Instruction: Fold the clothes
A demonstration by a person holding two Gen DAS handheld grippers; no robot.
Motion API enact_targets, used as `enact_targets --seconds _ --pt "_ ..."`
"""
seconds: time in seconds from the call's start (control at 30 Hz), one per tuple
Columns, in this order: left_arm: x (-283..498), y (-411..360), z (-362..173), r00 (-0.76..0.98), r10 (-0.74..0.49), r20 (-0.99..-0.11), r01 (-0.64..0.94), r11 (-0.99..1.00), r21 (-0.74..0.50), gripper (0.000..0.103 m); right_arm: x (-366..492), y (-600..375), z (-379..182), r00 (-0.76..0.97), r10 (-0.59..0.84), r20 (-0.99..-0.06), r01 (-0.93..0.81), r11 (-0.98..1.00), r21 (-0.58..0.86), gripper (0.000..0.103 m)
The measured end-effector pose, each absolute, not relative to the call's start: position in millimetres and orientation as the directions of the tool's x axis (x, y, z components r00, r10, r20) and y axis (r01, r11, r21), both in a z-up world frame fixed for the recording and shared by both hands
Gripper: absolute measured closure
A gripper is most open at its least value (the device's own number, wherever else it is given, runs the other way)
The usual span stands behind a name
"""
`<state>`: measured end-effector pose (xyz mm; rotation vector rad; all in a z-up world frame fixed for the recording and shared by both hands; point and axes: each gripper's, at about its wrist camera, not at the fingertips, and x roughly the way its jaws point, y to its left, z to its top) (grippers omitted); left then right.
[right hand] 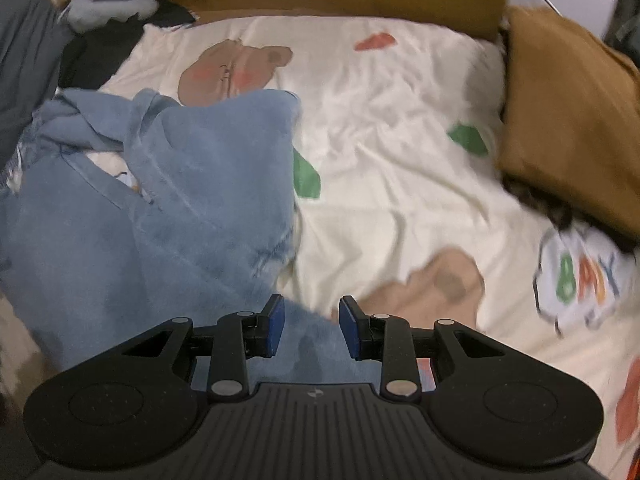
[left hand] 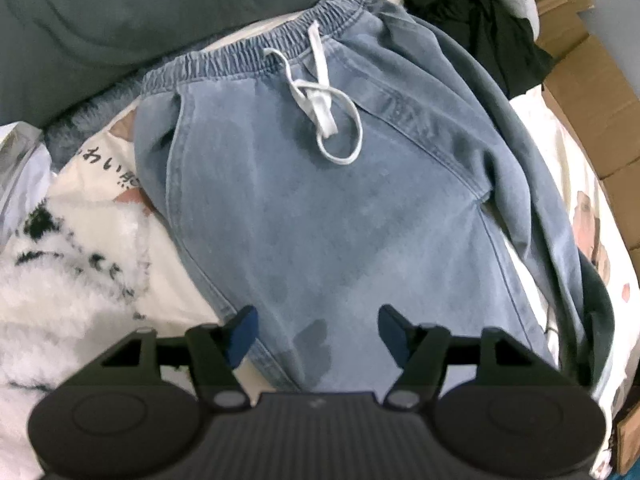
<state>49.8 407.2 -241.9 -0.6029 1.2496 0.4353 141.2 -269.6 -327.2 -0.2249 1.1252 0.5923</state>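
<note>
The pale blue denim trousers (left hand: 320, 184) with an elastic waistband and a white drawstring (left hand: 320, 100) lie spread on the cream cartoon-printed bedsheet (right hand: 400, 120) (bears and green leaves). The left gripper (left hand: 316, 328) hangs above the trouser leg, jaws wide apart, grasping nothing. The right gripper (right hand: 312, 328) is partly parted over a bunched trouser edge, pads clear of cloth. A brown cushion (right hand: 568, 112) sits at the sheet's edge.

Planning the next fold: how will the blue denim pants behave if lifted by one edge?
The blue denim pants already lie in soft folds, so they will likely droop. Denim this large probably drags rather than lifts clean. The loose white drawstring may dangle.
</note>
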Motion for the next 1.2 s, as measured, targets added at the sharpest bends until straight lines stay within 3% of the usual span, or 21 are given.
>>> enact_targets --seconds 0.23,0.57,0.7,0.87,0.97,1.03,1.1,1.2 --pt "52 407 -242 0.265 -0.013 -0.964 -0.609 0.773 -0.178 0.030 148 -240 -350 0.331 0.334 -0.883 -0.646 0.762 0.046 0.066" --pt "53 404 -239 0.262 -0.014 -0.965 -0.607 0.775 -0.176 0.030 150 -158 -348 0.285 0.476 -0.832 -0.760 0.641 0.107 0.066" --pt "54 405 -237 0.260 -0.005 -0.966 -0.609 0.776 -0.168 0.029 143 -124 -351 0.293 0.490 -0.821 -0.805 0.590 0.064 0.049" --pt "54 406 -238 0.264 -0.002 -0.964 -0.613 0.772 -0.170 0.029 139 -98 -364 0.322 0.445 -0.836 -0.840 0.541 -0.036 0.050" --pt "54 407 -239 0.271 -0.002 -0.963 -0.614 0.769 -0.175 0.029 142 -101 -367 0.351 0.415 -0.840 -0.831 0.552 -0.074 0.060" --pt "54 407 -240 0.275 -0.002 -0.961 -0.616 0.768 -0.178 0.029 147 -105 -364 0.372 0.400 -0.838 -0.821 0.563 -0.096 0.085" --pt "55 407 -240 0.280 -0.002 -0.960 -0.617 0.766 -0.181 0.029 152 -110 -358 0.386 0.392 -0.835 -0.820 0.561 -0.115 0.092" --pt "55 408 -241 0.286 -0.002 -0.958 -0.618 0.764 -0.186 0.029 163 -116 -347 0.392 0.395 -0.831 -0.826 0.550 -0.128 0.094"
